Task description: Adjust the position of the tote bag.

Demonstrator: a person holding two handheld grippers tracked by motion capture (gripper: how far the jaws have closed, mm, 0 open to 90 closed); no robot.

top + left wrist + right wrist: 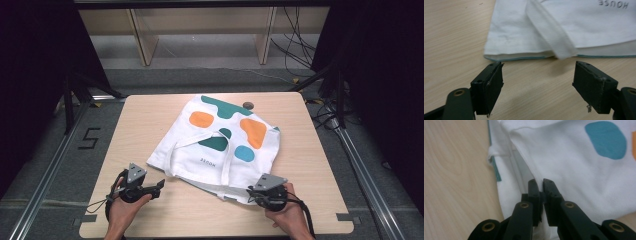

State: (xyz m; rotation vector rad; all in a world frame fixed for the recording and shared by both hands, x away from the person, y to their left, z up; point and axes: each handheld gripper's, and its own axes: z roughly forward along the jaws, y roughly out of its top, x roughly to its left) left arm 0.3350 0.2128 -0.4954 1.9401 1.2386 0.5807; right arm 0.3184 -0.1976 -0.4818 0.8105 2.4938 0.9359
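A white tote bag (220, 145) printed with orange, green and blue blobs lies flat and slightly askew across the middle of the wooden table (150, 115), its two straps (226, 162) draped over the front face and its open edge turned toward the person. The right gripper (253, 192), held in the person's right hand (287, 215), sits at the bag's near right corner; in the right gripper view its jaws are pressed almost together on a fold of the white cloth (564, 170), pinching the top layer just below a blue blob (606, 140). The left gripper (159, 186), held in the left hand (122, 210), rests on bare table just short of the bag's near left corner, not touching it. In the left gripper view its jaws stand wide apart with nothing between them, the teal-trimmed hem (524, 58) of the bag lying just beyond the tips and one strap (551, 35) crossing the cloth at an angle. A small round dark object (248, 105) sits at the bag's far edge.
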